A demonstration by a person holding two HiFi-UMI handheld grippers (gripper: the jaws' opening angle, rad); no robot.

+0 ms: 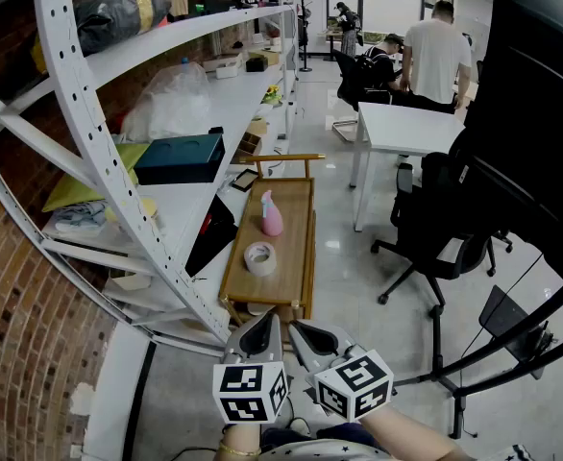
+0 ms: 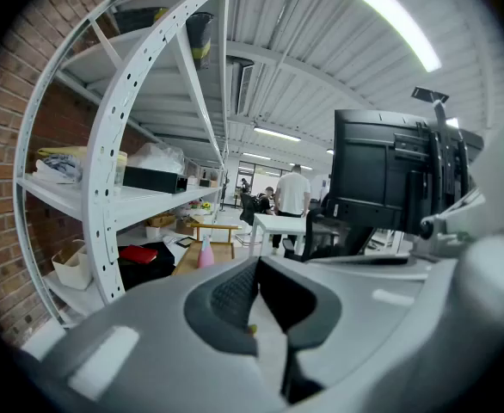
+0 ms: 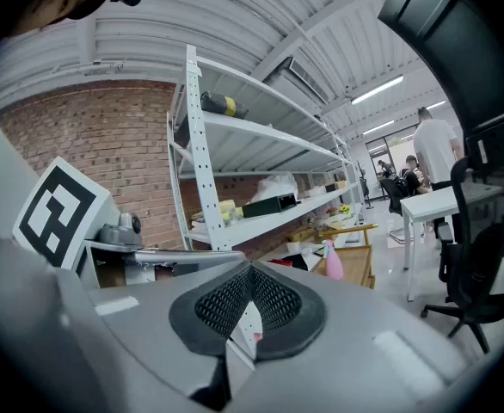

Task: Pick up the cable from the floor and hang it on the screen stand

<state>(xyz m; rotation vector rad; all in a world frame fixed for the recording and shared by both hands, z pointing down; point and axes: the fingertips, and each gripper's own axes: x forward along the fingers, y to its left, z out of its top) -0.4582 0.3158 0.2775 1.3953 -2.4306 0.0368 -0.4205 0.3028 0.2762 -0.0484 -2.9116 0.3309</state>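
Observation:
My two grippers are held side by side low in the head view, tips pointing forward over the floor. The left gripper (image 1: 263, 327) is shut with nothing in it, and so is the right gripper (image 1: 305, 334). In the left gripper view the pads (image 2: 235, 295) meet at the tip with nothing between them, and the back of the black screen (image 2: 381, 175) on its stand rises ahead to the right. The right gripper (image 3: 250, 275) is also shut and empty in its own view. The big black screen (image 1: 541, 113) fills the right of the head view, its stand legs (image 1: 512, 346) on the floor. I cannot make out a cable on the floor.
A white shelf rack (image 1: 80, 113) runs along the brick wall on the left. A low wooden cart (image 1: 296, 257) ahead carries a pink bottle (image 1: 272, 215) and a tape roll (image 1: 259, 257). A black office chair (image 1: 435, 229) and white desk (image 1: 406, 128) stand right; people (image 1: 435, 56) are beyond.

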